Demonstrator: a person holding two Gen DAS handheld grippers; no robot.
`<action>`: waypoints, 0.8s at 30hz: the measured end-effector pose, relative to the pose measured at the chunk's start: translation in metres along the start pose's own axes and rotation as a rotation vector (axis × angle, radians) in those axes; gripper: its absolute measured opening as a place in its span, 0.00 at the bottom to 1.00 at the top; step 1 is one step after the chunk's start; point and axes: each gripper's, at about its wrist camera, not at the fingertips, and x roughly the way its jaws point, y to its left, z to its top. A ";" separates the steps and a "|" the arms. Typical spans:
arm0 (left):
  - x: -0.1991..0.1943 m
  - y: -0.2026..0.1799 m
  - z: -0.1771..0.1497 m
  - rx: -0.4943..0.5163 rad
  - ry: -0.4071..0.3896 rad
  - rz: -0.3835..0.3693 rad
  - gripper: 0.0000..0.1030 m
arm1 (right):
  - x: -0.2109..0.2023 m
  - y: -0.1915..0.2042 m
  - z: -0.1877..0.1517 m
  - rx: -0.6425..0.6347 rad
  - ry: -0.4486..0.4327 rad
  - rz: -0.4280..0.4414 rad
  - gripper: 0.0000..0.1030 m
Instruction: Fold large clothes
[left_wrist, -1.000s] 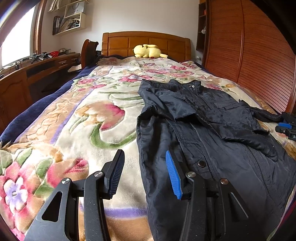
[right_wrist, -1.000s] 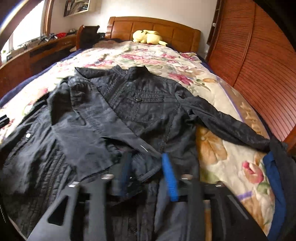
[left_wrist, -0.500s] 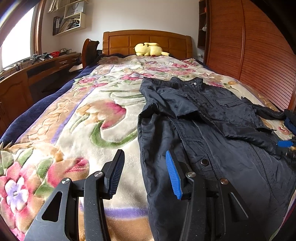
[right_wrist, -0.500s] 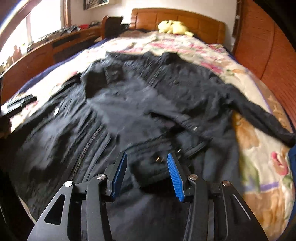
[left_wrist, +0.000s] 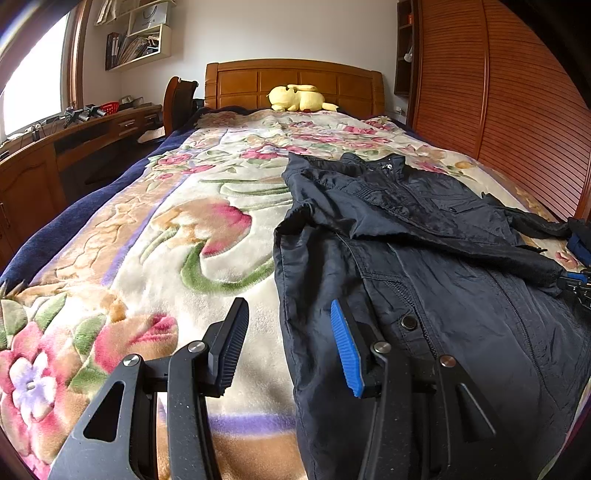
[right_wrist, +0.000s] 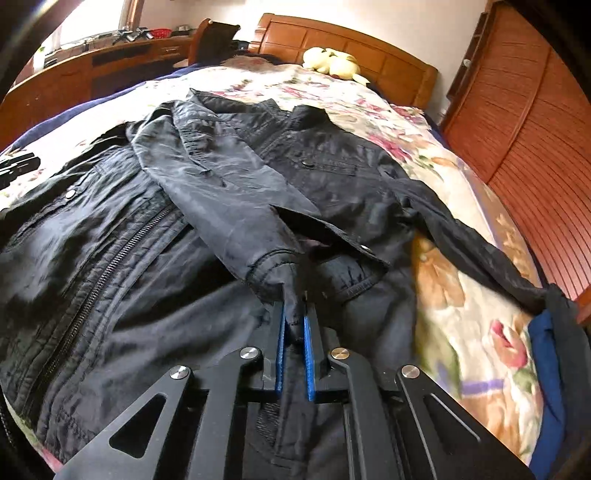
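Left wrist view, jacket: one black jacket (left_wrist: 424, 266) lies face up on the floral blanket (left_wrist: 177, 251), towards the bed's right edge, collar pointing at the headboard (left_wrist: 295, 79).
Left wrist view, left gripper: the left gripper (left_wrist: 290, 341) hangs wide apart over the jacket's left hem edge, nothing between its two fingers, one pad black and one blue.
Left wrist view, extras: one yellow plush toy (left_wrist: 297, 98) by the headboard, one desk (left_wrist: 55, 155) along the left wall (the right gripper is just a sliver at the frame's right edge here).
Right wrist view, right gripper: the right gripper (right_wrist: 294, 325) is pinched tight on one sleeve cuff (right_wrist: 280, 273), fabric squeezed between its two blue pads.
Right wrist view, sleeves: two counted; the gripped one lies folded across the chest, the other sleeve (right_wrist: 480, 251) stretches out to the bed's right edge.
Right wrist view, only here: the zip (right_wrist: 107, 273) running down the front, and a blue cloth (right_wrist: 550, 369) at the right edge.
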 end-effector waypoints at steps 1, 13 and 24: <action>0.000 0.000 0.000 0.001 0.000 0.000 0.46 | 0.000 0.000 0.000 -0.001 0.005 0.000 0.09; -0.014 0.003 0.001 0.022 -0.023 -0.005 0.46 | -0.027 -0.009 0.009 0.091 -0.104 0.165 0.37; -0.041 -0.017 0.052 0.082 -0.037 -0.005 0.46 | 0.062 -0.014 0.000 0.129 -0.006 0.229 0.37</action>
